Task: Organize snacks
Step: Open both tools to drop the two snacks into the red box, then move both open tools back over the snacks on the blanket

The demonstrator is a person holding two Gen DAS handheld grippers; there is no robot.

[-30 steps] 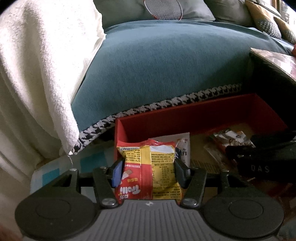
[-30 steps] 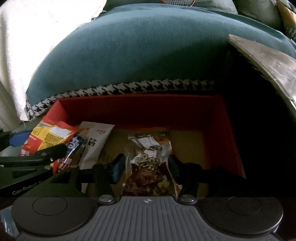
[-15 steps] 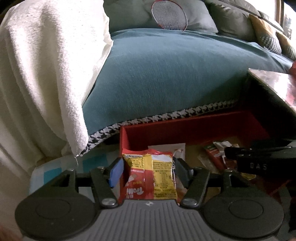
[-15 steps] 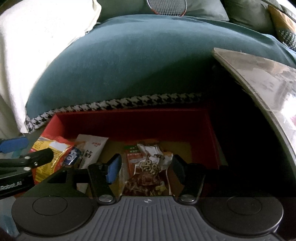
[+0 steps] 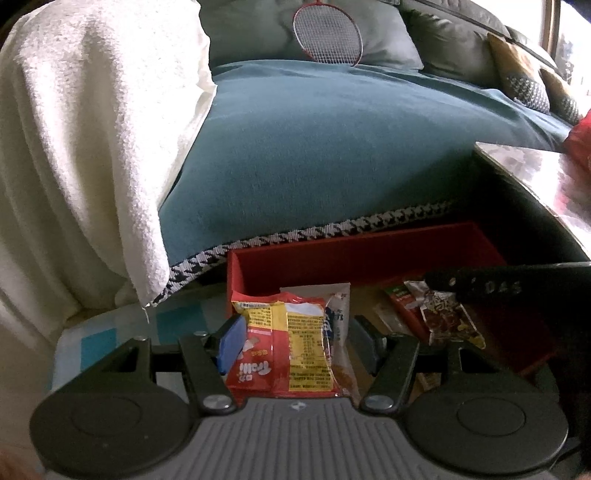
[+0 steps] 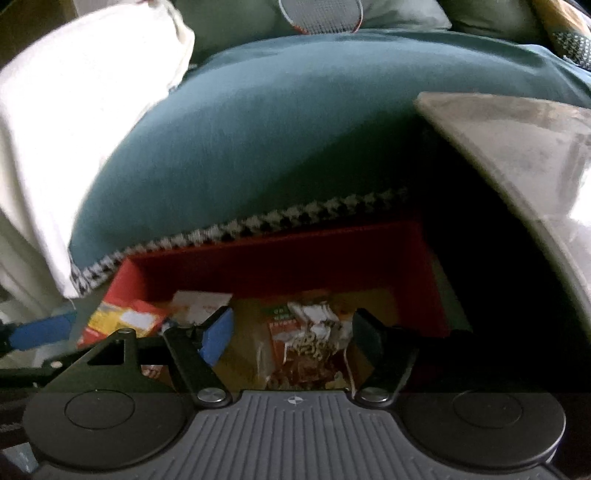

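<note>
A red box [image 5: 369, 247] stands on the floor against the sofa. A yellow-and-red snack packet [image 5: 288, 354] lies at the box's left end, between the fingers of my left gripper [image 5: 295, 332]. That gripper is open, and its right pad [image 5: 364, 343] stands clear of the packet. A white packet [image 5: 338, 306] lies behind it. In the right wrist view, a brown-and-white packet [image 6: 310, 350] rests on the floor of the red box [image 6: 280, 254]. My right gripper [image 6: 291, 328] hovers over it with jaws opening, and neither pad touches it.
A teal sofa cushion [image 5: 332, 147] with houndstooth trim overhangs the box's far side. A white blanket [image 5: 92, 147] hangs at the left. A table top [image 6: 517, 147] juts over the box's right side. A badminton racket [image 5: 327, 35] lies on the sofa.
Both grippers have let go of their packets: the jaws widened and drew up and back from the box. The packets stay in the box.
</note>
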